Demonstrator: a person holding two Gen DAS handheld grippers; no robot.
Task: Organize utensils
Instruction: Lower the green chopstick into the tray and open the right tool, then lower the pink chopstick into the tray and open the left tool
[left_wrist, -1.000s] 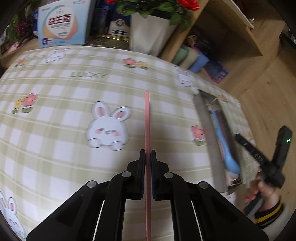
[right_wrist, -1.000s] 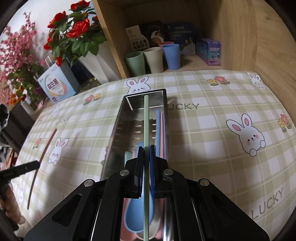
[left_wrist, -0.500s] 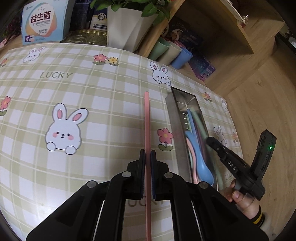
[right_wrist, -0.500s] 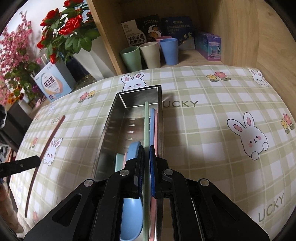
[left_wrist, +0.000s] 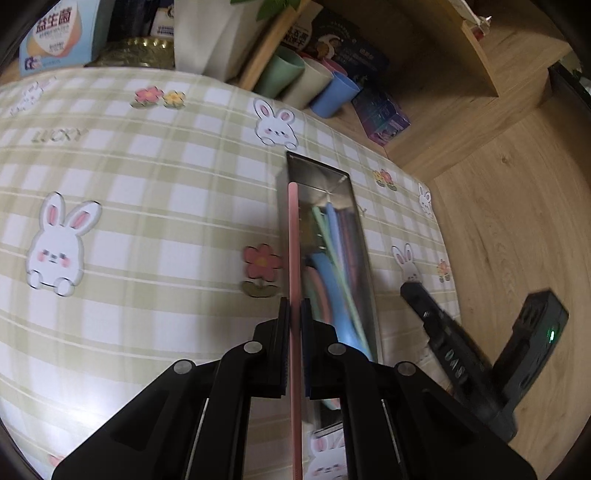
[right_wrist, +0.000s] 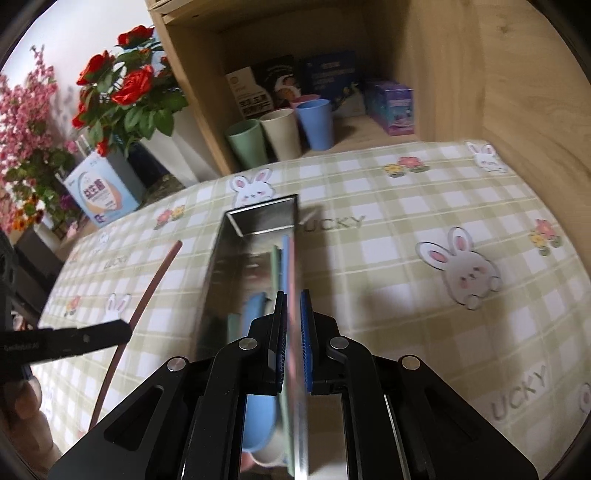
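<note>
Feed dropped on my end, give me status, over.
Left tool shut on pink stick, above tray's left rim. Right tool opening, pads off green stick, which lies in tray. No obstruction seen.

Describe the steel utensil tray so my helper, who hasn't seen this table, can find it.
Start from the green-and-white checked tablecloth with bunny prints. Near its far edge, in front of the wooden shelf holding three plastic cups, lies the long rectangular stainless steel tray. It is the only shiny metal box there, holding pastel spoons and chopsticks.
</note>
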